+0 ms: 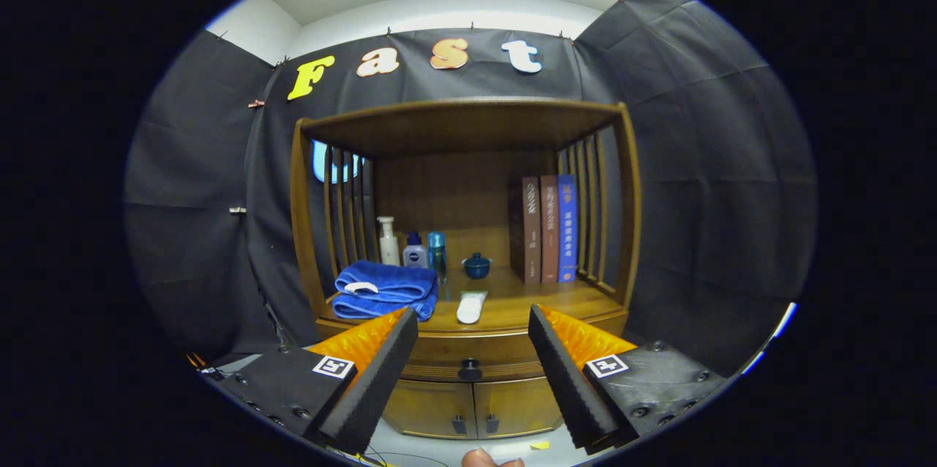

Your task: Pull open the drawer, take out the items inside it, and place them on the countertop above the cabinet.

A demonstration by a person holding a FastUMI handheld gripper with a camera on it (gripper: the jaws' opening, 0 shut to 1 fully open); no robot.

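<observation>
Gripper view. Your gripper (473, 361) sits back from the brown wooden cabinet (468, 350), fingers spread wide with nothing between them. Held like this, the gap frames the drawer front, so the small dark round knob (469, 370) lies midway between the fingertips and beyond them, well short of contact. That reads as a lined-up stance for the knob, but it would equally fit a pull-back after the work.

The shallow wooden drawer (468, 359) sits just under the countertop, its front flush with the cabinet face: closed. Curved wood front, one knob at centre, two small doors (472, 405) below it. What is inside is hidden.

The polished wooden countertop (512, 302) carries a folded blue towel (384, 290) at near left, touching the left finger's outline in view, and a white oblong object (471, 306) near the front edge at centre. Further back stand a white pump bottle (387, 241), a small white-and-blue bottle (415, 251) and a slim blue bottle (437, 253), a dark blue lidded cup (476, 266), and three upright books (547, 229) at far right against the slats.

You cannot tell whether any of these came out of the drawer: a closed drawer with a stocked top fits either a drawer yet to be emptied or one emptied and shut again.

A fingertip (483, 459) of your hand shows below the gripper.
</observation>
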